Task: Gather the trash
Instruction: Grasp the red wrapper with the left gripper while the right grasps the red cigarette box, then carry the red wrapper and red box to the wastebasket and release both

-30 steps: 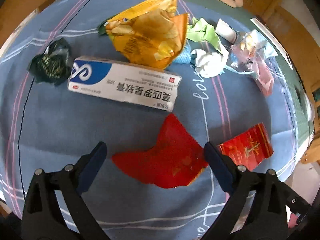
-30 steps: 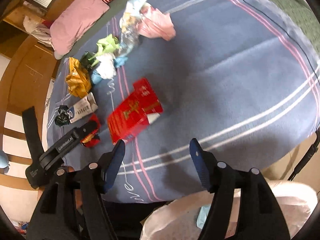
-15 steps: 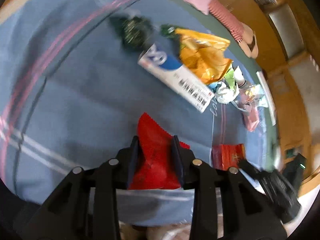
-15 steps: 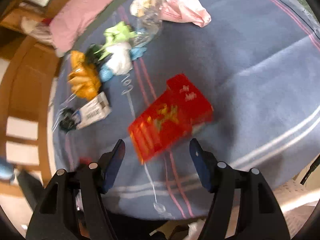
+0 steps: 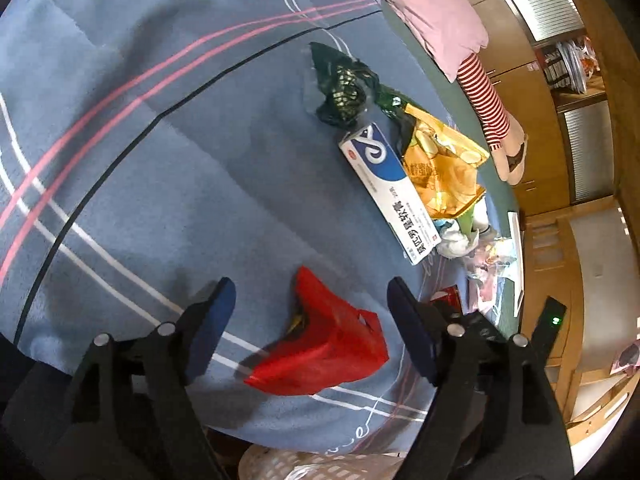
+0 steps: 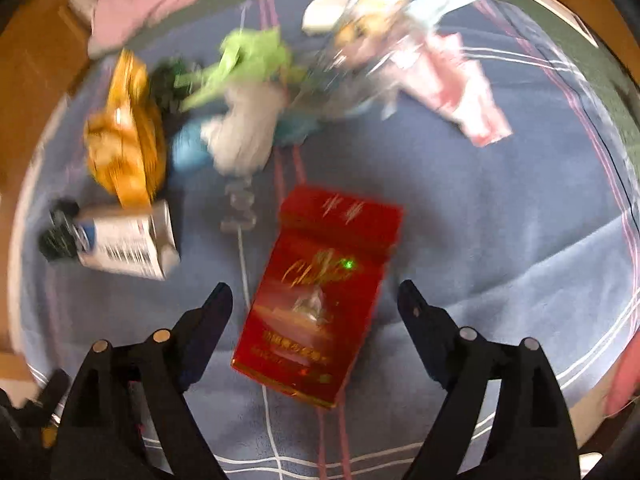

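Observation:
In the left wrist view my left gripper [image 5: 310,292] is open, its fingers either side of a crumpled red wrapper [image 5: 324,350] lying on the blue bedspread [image 5: 140,160]. Beyond it lie a white-and-blue ointment box [image 5: 390,192], a yellow snack bag [image 5: 440,172] and a dark green wrapper [image 5: 342,90]. In the right wrist view my right gripper [image 6: 314,296] is open just before a red cigarette box [image 6: 320,292], which lies between the fingers. The ointment box [image 6: 124,240] and yellow bag [image 6: 124,140] lie to its left.
More trash lies behind the cigarette box: green and white crumpled paper [image 6: 244,92], a pink wrapper [image 6: 460,84] and clear plastic [image 6: 372,24]. A pink pillow [image 5: 424,12] lies at the bed's far edge. A pale woven basket [image 5: 312,466] sits below the bed's near edge.
My left gripper was shut on the red wrapper half a second ago; it has opened and the wrapper lies on the bedspread. My right gripper has moved in over the cigarette box.

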`<state>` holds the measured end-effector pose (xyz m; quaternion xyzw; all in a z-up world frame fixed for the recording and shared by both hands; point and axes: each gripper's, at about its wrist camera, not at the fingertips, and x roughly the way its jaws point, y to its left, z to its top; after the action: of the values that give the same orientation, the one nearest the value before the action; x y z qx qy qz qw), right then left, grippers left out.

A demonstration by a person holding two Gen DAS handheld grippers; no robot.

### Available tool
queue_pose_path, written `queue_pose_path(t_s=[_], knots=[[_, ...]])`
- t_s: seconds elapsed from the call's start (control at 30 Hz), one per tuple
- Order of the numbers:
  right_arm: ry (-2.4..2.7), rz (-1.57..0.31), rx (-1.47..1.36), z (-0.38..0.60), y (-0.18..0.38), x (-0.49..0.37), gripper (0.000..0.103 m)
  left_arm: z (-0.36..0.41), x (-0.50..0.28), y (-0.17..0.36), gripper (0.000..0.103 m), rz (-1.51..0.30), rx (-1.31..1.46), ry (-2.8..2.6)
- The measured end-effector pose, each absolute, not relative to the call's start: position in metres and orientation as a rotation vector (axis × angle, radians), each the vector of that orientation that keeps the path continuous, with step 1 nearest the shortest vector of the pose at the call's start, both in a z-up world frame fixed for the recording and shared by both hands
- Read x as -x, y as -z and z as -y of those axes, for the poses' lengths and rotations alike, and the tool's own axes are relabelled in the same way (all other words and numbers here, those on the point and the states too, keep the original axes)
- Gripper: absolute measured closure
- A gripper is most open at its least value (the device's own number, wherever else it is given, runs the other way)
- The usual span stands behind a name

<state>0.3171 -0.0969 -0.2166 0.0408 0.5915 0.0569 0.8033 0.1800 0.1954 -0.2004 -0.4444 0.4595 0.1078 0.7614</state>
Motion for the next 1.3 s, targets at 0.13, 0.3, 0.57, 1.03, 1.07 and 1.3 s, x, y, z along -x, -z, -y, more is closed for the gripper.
queue_pose_path(t_s=[0.13,0.3,0.57,1.03,1.07,1.3], knots=[[-0.11,-1.231,0.034,0.085,0.221,-0.306,0.033,-0.201,-0.177,0.2,0.023,-0.986,0.987,-0.26],[-0.218,-1.214,0.263,0.074,0.219,-0.284,0.034,-0.195,-0.179,0.203,0.022,-1.029,0.962,-0.239],[-0.227,-1.225,0.202,0.111,0.214,-0.271,0.024,-0.156,-0.198,0.201,0.016,-1.127,0.766,-0.112],[-0.216,-1.086,0.07,0.116,0.184,-0.251,0.047,-0.13,-0.2,0.17,0.074,-0.989,0.5,-0.113],[-0.223,-1.067,0.048,0.12,0.176,-0.245,0.047,-0.128,-0.199,0.164,0.074,-0.965,0.485,-0.106],[-0.282,-0.949,-0.062,0.171,0.109,-0.186,0.047,-0.099,-0.162,0.11,0.074,-0.751,0.327,-0.027]])
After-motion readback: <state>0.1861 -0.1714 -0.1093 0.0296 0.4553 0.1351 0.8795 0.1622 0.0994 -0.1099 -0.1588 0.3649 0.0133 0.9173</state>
